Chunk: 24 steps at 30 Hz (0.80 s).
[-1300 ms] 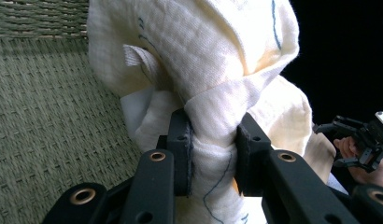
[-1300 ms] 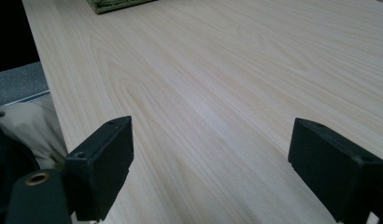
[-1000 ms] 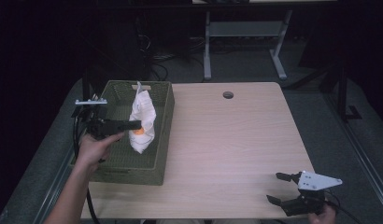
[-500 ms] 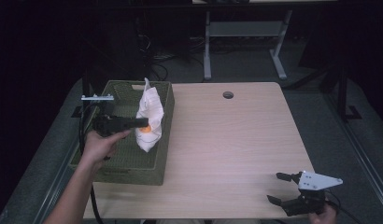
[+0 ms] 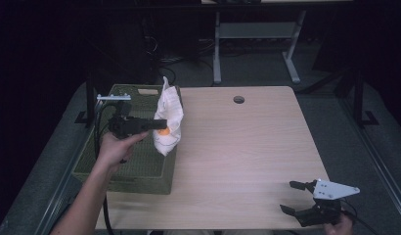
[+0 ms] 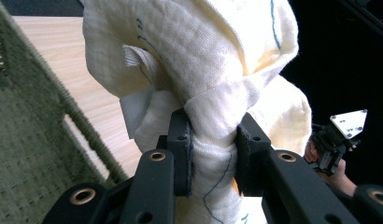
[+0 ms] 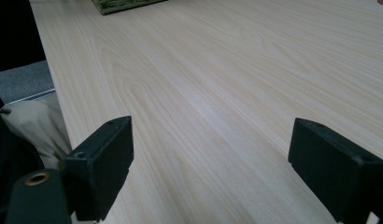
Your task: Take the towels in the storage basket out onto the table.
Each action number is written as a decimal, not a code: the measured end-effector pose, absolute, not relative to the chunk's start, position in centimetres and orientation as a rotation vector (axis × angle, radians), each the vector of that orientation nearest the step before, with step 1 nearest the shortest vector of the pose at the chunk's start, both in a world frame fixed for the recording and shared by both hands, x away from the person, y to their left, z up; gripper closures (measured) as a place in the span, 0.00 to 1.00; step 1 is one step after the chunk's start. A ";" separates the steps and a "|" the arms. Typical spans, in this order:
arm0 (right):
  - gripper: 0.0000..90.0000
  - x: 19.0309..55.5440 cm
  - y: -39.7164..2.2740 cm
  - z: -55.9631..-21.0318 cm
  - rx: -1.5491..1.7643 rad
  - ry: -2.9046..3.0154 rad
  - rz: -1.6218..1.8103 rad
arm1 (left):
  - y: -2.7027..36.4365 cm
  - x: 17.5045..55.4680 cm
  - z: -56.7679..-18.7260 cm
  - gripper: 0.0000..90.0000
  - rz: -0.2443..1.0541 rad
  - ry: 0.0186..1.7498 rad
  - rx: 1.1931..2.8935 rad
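Cloth, direction: I see the bunched cream-white woven cloth (image 5: 168, 119) hanging with its long axis close to upright, one pointed corner sticking up and the bulk drooping below my grip.
Cloth, place: it hangs in the air over the right-hand wall of the olive-green woven rectangular basket (image 5: 140, 166), which sits on the left part of the pale wood-grain table (image 5: 247, 147); whether its lower end touches that wall I cannot tell.
Cloth, look: soft, coarse weave, heavily creased and gathered into a thick twist where I pinch it (image 6: 213, 135); thin blue lines run across it, and a small orange patch shows at the grip in the high view.
Writing: the blue marks are too sparse and folded for me to read; a small pale tag (image 6: 136, 109) sewn at one edge looks blank from here.
Left claw (image 5: 162, 126): my jaws point to the right, squeezed onto the twisted middle of the cloth, with fabric filling the narrow gap between them (image 6: 213, 154).
Right claw (image 5: 292, 197): low at the near right corner of the table, jaws spread wide with nothing between them but bare tabletop (image 7: 210, 154); well apart from the cloth.
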State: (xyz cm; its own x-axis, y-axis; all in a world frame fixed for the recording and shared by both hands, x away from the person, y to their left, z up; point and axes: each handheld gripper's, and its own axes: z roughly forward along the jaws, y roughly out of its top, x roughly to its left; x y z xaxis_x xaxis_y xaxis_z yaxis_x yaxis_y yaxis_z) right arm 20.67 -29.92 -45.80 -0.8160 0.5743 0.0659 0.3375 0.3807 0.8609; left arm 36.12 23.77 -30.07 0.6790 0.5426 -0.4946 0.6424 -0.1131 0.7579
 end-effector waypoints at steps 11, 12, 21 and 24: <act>0.15 20.5 -30.1 -45.6 0.810 2.388 1.417 | 21.4 36.6 -29.7 0.80 -0.120 0.916 1.806; 0.15 20.5 -30.2 -45.6 0.807 2.385 1.418 | 20.9 36.7 -29.8 0.80 -0.123 0.911 1.808; 0.15 20.6 -30.2 -45.6 0.801 2.380 1.424 | 18.9 37.2 -30.1 0.80 -0.144 0.884 1.825; 0.15 20.6 -30.1 -45.5 0.803 2.378 1.428 | 17.9 37.4 -30.1 0.80 -0.151 0.877 1.833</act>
State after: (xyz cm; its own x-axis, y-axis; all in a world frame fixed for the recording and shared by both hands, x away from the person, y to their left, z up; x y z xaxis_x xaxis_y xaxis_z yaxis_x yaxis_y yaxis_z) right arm 20.60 -30.13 -45.51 -0.8159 0.5748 0.0634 0.3261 0.3667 0.8713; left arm 37.44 17.89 -30.10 0.7235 0.4953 -0.4808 0.6275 -0.1816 0.7572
